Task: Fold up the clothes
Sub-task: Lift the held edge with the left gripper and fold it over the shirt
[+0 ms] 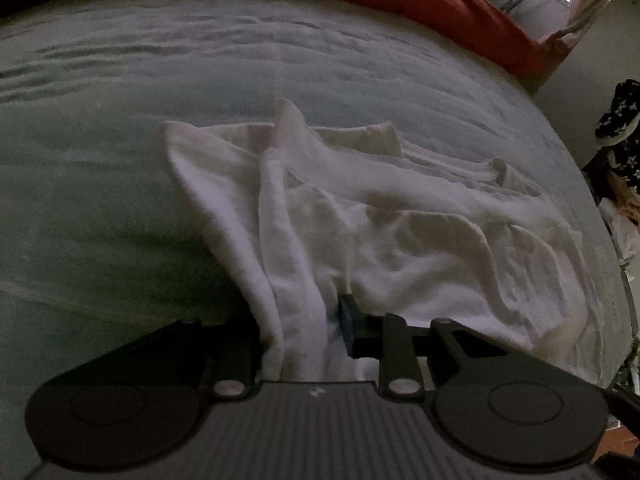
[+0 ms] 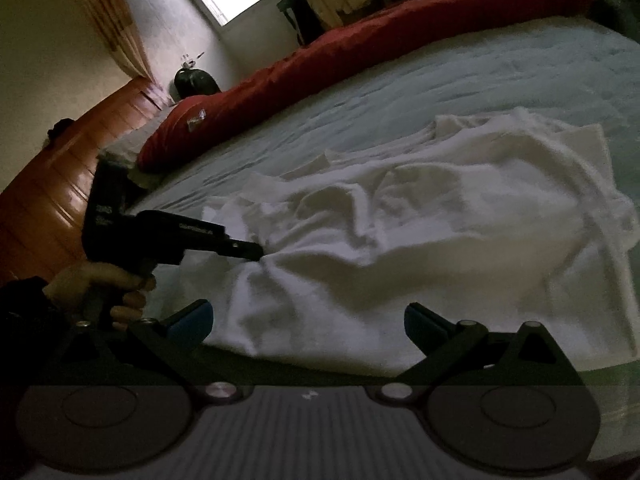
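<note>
My left gripper [image 1: 316,332] is clamped on a bunched edge of the white garment [image 1: 400,240]; the cloth runs down between its fingers and hides the left one, with only the blue pad [image 1: 347,326] of the right one showing. From the right wrist view that same gripper [image 2: 256,251] bites the cloth at its near left edge, with the hand [image 2: 100,284] wrapped round its grip. My right gripper [image 2: 308,320] is spread wide with nothing between its fingers, and it hangs just over the near hem of the garment [image 2: 420,240]

The garment lies on the pale green bed sheet [image 1: 160,60], toward the near edge, well short of the red bolster [image 2: 360,52] at the far side. It is rumpled: ridges and loose folds run across it, one long twisted strip rises toward my left gripper, and what may be a sleeve or corner pokes out at the far end. I can't make out what kind of garment it is

As I judge it, the folding is far from finished. There are no flat panels, no square edges and no neat stack. What is left is to spread the cloth flat and then make the folds. Whether other clothes wait or lie folded elsewhere, these views don't show
</note>
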`<state>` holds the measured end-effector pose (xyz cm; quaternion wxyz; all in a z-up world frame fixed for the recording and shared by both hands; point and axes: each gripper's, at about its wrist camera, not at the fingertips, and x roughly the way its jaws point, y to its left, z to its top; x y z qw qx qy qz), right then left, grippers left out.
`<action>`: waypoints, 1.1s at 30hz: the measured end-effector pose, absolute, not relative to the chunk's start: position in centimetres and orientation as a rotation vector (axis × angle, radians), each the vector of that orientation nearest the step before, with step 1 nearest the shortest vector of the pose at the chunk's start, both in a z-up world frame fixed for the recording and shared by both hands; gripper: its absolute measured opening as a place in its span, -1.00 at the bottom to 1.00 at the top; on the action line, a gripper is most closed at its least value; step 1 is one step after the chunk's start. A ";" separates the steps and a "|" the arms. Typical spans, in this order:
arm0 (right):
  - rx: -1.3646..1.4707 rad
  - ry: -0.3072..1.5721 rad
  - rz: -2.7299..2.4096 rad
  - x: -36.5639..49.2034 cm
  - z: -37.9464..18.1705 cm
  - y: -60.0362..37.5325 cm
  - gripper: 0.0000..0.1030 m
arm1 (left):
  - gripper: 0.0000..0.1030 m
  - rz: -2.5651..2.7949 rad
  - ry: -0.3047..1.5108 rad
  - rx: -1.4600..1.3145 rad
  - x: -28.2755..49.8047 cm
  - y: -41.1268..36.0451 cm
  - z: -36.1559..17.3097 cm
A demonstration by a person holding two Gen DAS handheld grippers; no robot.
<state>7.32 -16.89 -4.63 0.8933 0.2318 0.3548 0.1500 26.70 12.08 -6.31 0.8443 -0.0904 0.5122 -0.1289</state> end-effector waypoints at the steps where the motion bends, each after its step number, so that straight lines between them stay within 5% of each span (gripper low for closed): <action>1: 0.477 0.731 0.308 7.2 -4.6 -17.1 1.00 | -0.57 -0.272 1.080 -0.191 26.6 12.0 -5.9; 33: 0.503 0.628 0.250 3.8 -4.0 -23.2 1.00 | -0.72 -0.479 0.960 -0.248 24.5 0.7 3.7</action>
